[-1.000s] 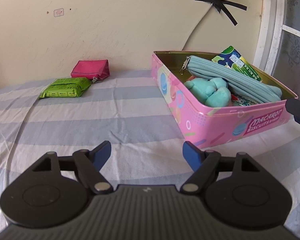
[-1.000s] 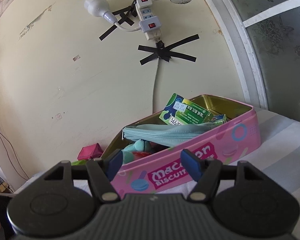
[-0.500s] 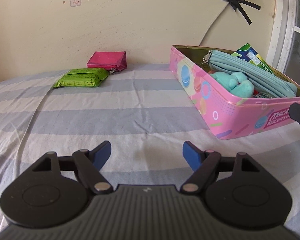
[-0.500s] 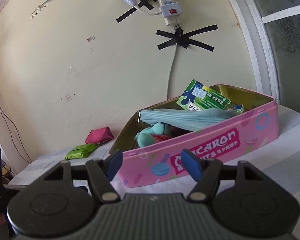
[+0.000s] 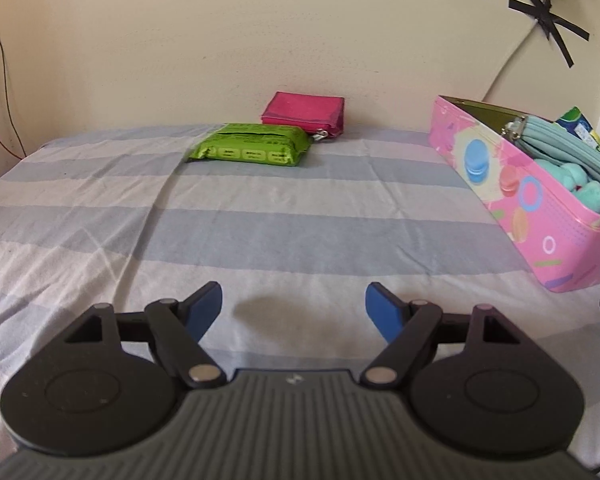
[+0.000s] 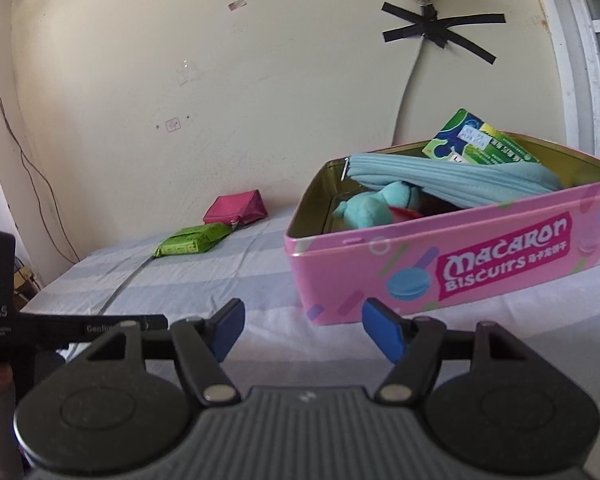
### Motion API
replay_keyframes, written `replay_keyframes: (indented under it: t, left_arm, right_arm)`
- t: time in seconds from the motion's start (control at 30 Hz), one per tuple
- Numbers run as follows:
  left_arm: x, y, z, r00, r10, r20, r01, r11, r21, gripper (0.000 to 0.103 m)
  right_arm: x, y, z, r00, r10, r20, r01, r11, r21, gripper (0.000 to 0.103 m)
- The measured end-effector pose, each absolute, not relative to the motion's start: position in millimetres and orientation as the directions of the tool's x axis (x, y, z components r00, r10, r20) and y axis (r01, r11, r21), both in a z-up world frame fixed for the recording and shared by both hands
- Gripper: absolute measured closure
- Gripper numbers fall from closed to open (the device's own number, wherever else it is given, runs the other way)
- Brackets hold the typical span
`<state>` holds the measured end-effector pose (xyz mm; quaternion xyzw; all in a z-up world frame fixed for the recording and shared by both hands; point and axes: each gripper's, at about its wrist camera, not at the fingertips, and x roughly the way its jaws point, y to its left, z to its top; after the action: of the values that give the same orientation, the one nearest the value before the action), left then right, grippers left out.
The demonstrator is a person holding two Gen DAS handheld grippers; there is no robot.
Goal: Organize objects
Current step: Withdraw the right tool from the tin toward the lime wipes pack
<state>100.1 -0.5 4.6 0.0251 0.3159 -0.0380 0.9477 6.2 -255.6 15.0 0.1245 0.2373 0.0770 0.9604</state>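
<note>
A green packet (image 5: 252, 147) (image 6: 192, 240) lies on the striped bed sheet near the far wall, with a magenta pouch (image 5: 306, 114) (image 6: 236, 209) just behind it. At the right stands an open pink biscuit tin (image 5: 540, 216) (image 6: 440, 264) holding a light blue pencil case (image 6: 452, 180), a teal plush toy (image 6: 374, 206) and a green carton (image 6: 478, 144). My left gripper (image 5: 294, 306) is open over bare sheet, well short of the packet. My right gripper (image 6: 303, 326) is open too, empty, in front of the tin's near left corner.
The bed sheet (image 5: 260, 224) runs up to a cream wall. A power strip and cable are taped to the wall (image 6: 432, 24) above the tin. A window frame (image 6: 576, 60) stands at the right. The left gripper's body (image 6: 4, 300) shows at the left of the right wrist view.
Both views have swung left: the tin has slid toward the right edge and the packet and pouch toward the middle. Both grippers stay open and empty.
</note>
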Motion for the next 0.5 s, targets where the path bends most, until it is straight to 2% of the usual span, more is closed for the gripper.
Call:
replay_keyframes:
  t: [0.27,0.4,0.5]
  left_arm:
    - [139.4,54.3,1.6,0.796,0.095,-0.598,-0.056,0.995,0.085,0.022]
    - [146.5,81.9,-1.7,0.787,0.080,-0.612,-0.116,0.993,-0.018,0.021]
    - [147.9,84.6,-1.9,0.787,0.086,-0.611,-0.127,0.992,-0.024,0.021]
  right_arm:
    - [28.9,-208.4,11.1,0.816,0.298,-0.495,-0.212,0.951,0.224,0.036]
    - [51.0,-184.3,8.4,0.780,0.334,-0.529,-0.257,0.942,0.216,0.036]
    - [68.1,-169.2,6.2,0.758,0.349,-0.550,-0.283,0.937,0.205,0.036]
